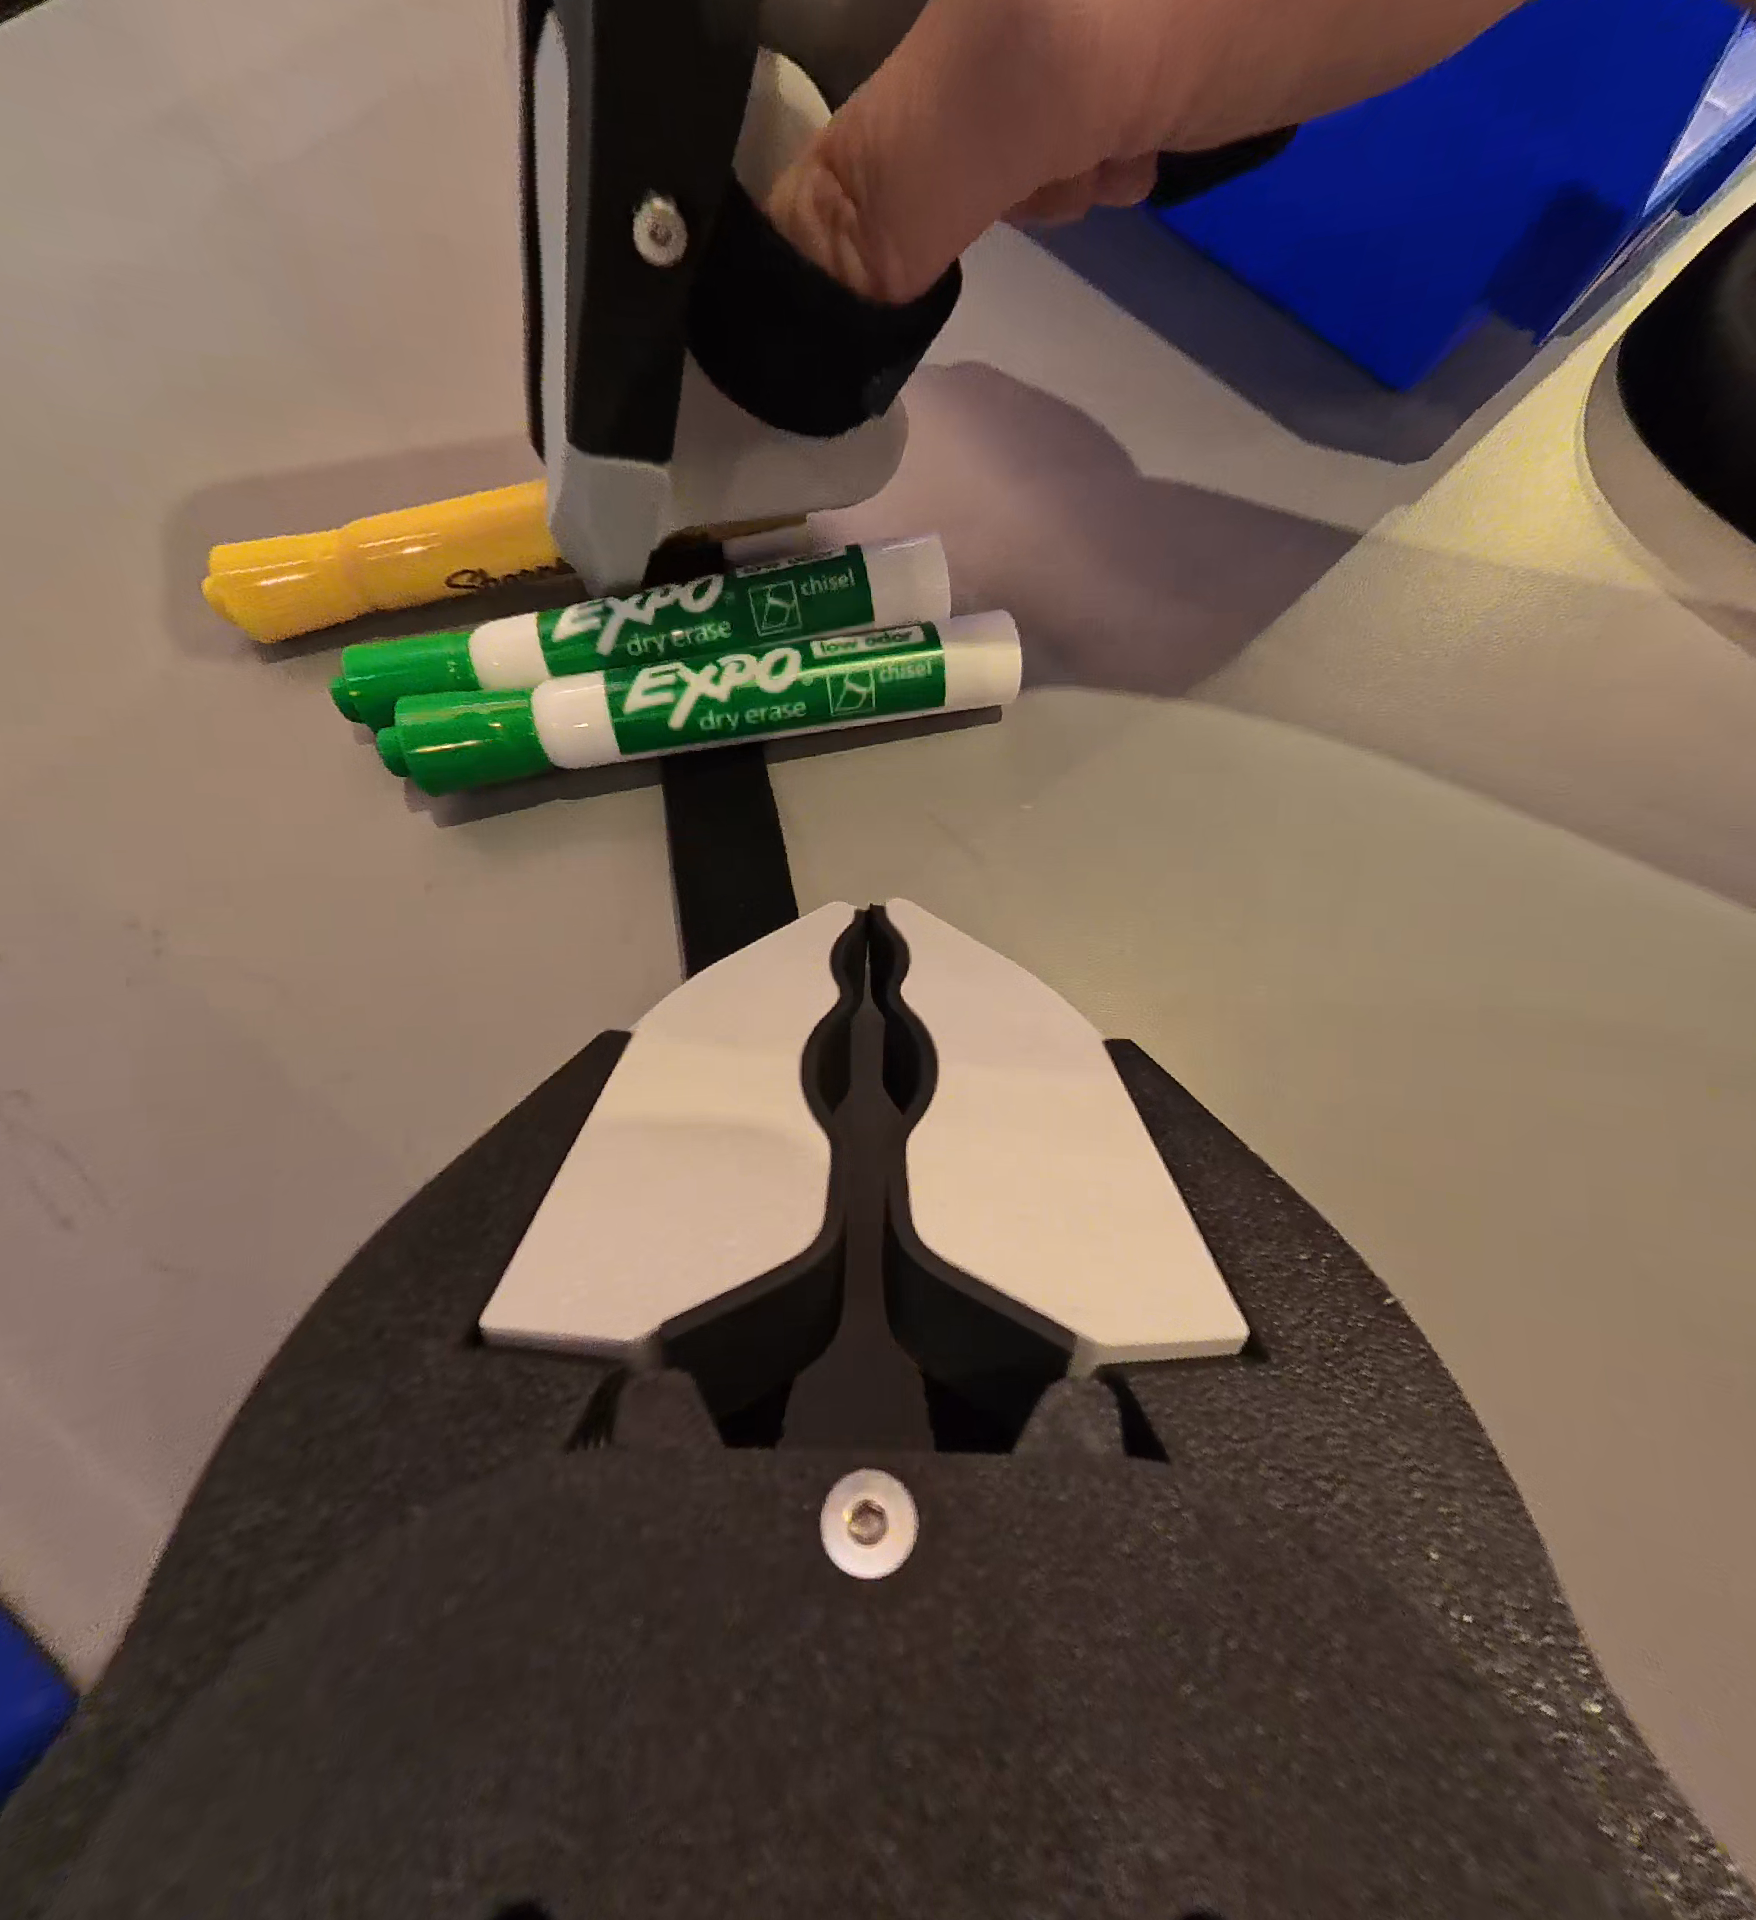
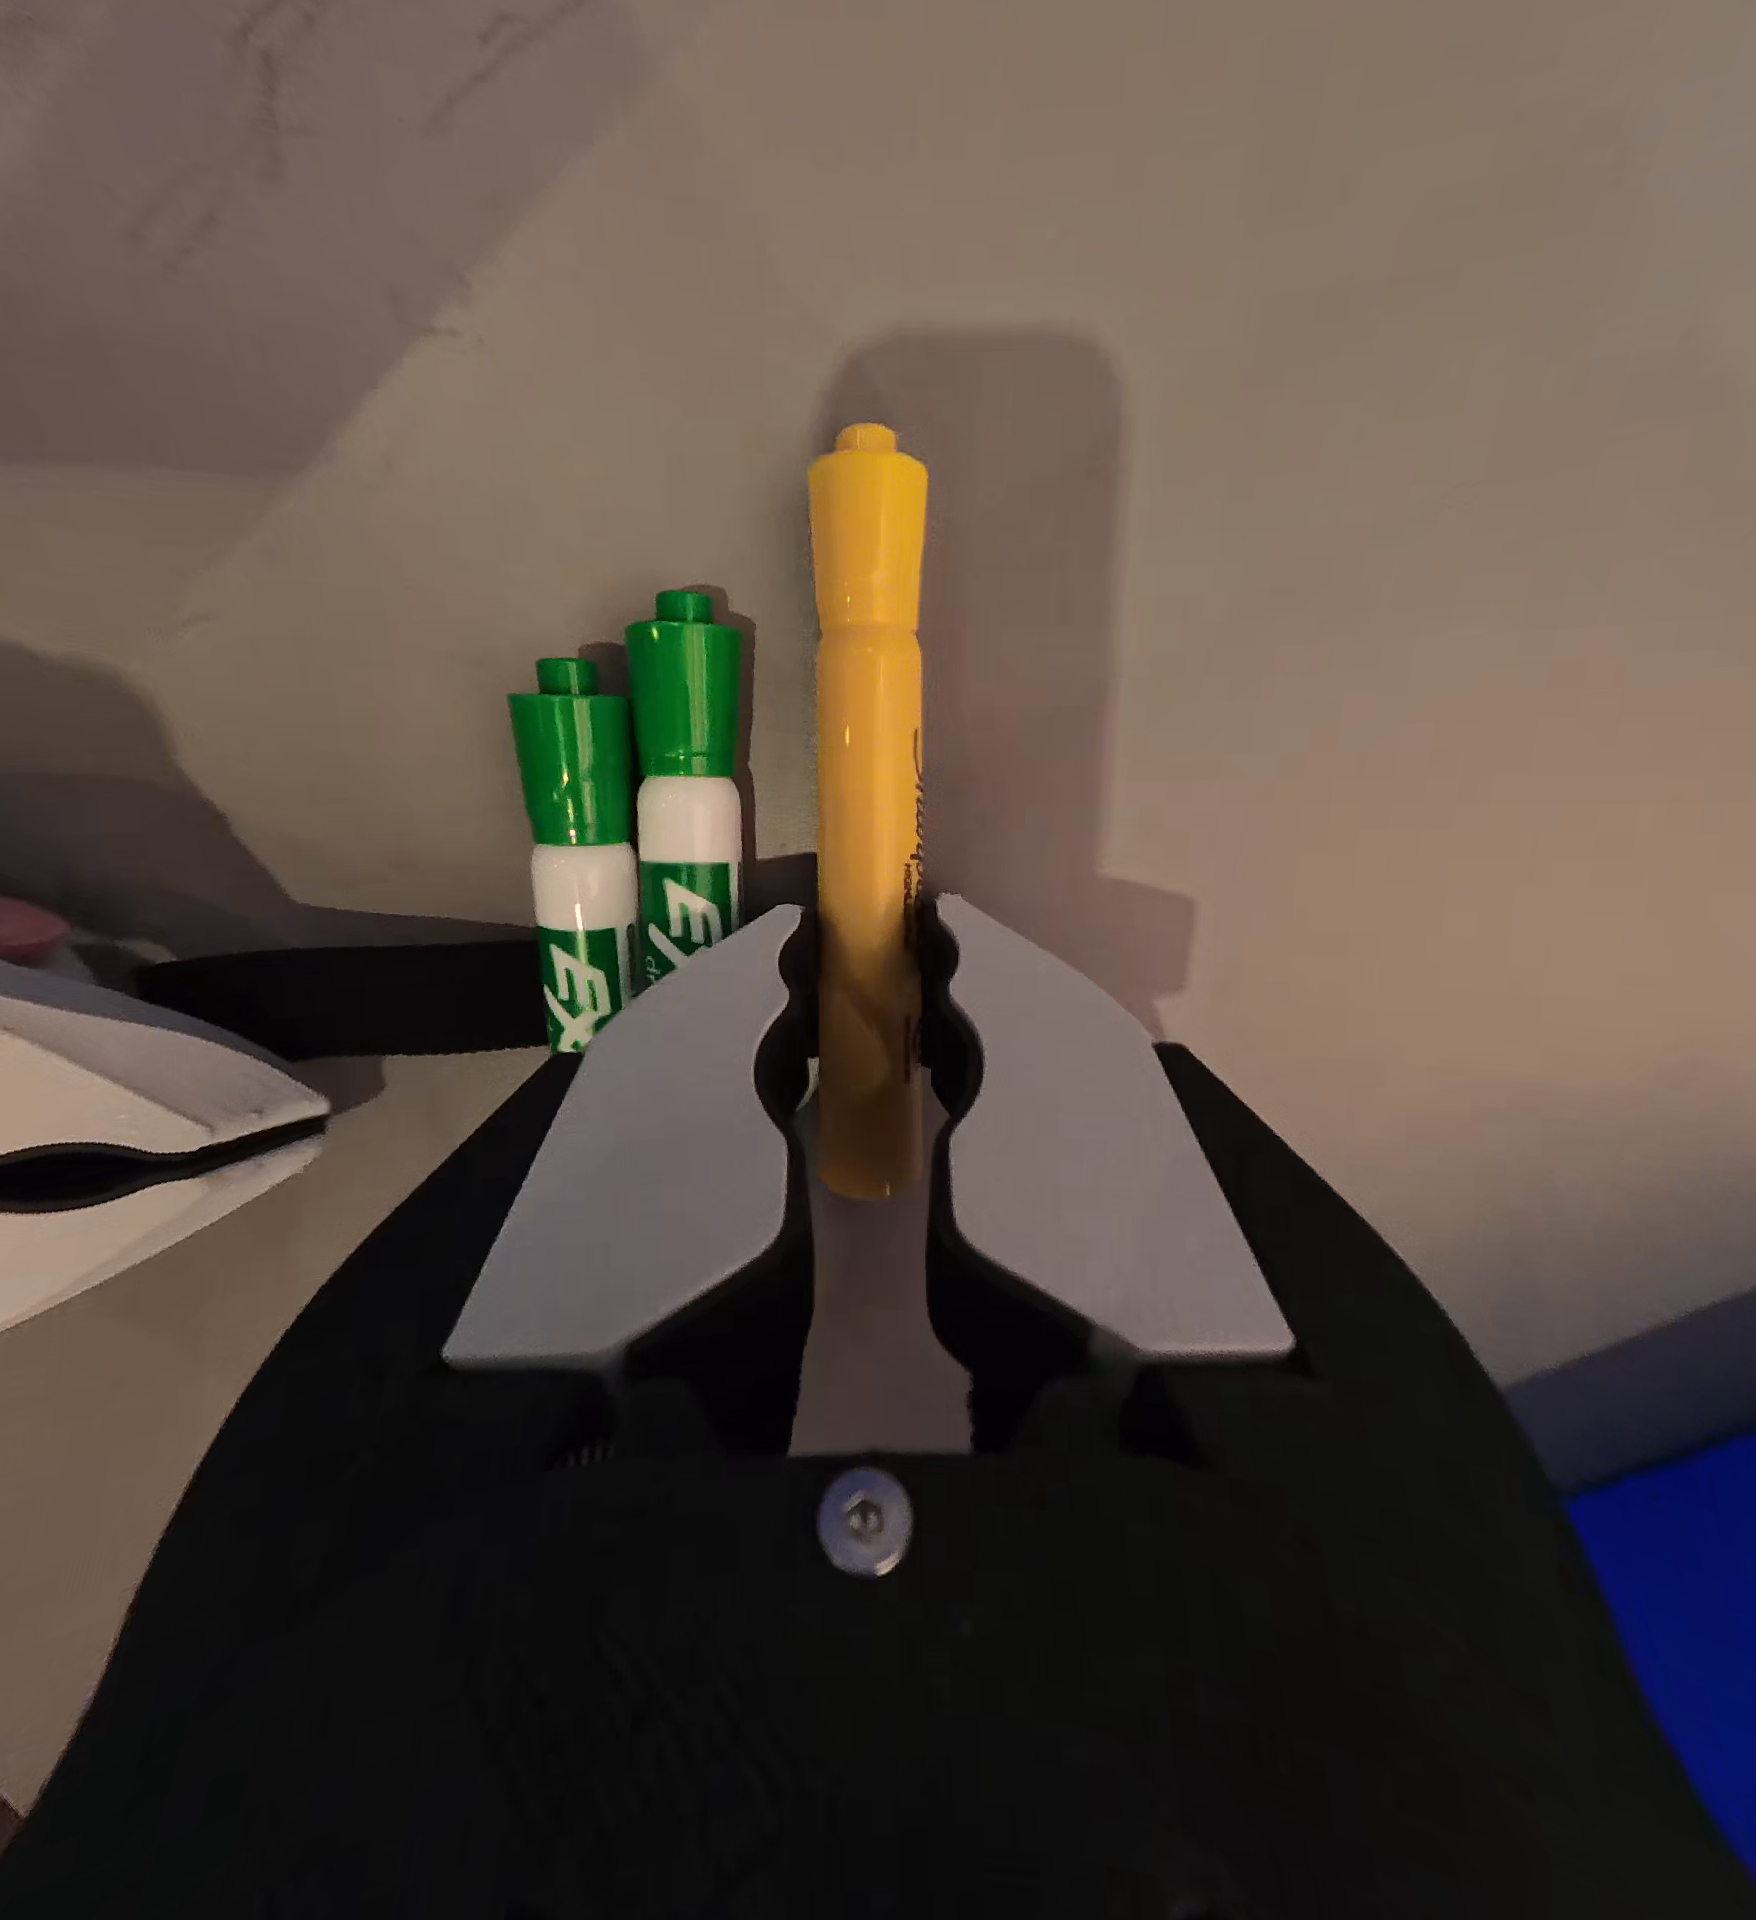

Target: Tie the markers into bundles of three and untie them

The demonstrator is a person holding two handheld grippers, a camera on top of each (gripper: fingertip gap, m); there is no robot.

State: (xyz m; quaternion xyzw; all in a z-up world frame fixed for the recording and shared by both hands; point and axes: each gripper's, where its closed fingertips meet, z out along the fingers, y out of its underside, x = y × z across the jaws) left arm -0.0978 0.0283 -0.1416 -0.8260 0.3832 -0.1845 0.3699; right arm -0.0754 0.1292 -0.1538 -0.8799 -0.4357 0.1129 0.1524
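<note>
Still gathering the trio: right gripper (image 2: 869, 925) clamped on the yellow marker (image 2: 869, 790), low over the desk (image 1: 1269, 1039) beside two green markers (image 1: 687, 665) lying across the black strap (image 1: 723, 862). Left gripper (image 1: 871, 914) closed — whether it pinches the strap end, can't tell. Next, probably: seat yellow against the greens, then wrap.

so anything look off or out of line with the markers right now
Nothing is damaged or spilled. The yellow marker lies apart from the two green markers, sticking out farther at the cap end. The right gripper straddles it, while the left gripper is shut at the end of the black strap under the markers.
</note>
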